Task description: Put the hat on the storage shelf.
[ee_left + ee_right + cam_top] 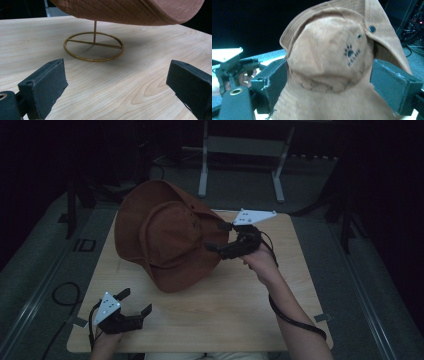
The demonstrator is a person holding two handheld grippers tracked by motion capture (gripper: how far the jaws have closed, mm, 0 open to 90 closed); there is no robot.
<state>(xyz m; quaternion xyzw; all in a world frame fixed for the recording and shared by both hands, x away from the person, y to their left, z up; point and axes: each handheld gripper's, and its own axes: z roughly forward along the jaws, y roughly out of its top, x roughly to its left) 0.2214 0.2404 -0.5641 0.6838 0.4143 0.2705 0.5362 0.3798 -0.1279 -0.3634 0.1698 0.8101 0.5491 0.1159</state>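
A brown brimmed hat point(165, 235) sits tilted over the left middle of the wooden table point(225, 315). In the left gripper view the hat point(130, 10) hangs above a thin brass stand point(93, 46) with a ring base and an upright post. My right gripper point(218, 237) is at the hat's right side. It is open, with one jaw on each side of the crown point(324, 62), which bears a paw print logo. My left gripper point(136, 301) rests low near the front left corner, open and holding nothing point(115, 75), pointing toward the stand.
A grey metal frame with two legs point(202, 170) stands behind the table. A dark cable loop point(65, 295) lies on the floor at the left. Bare wood spreads across the front and right of the tabletop. The left gripper point(234, 65) shows at the right gripper view's left edge.
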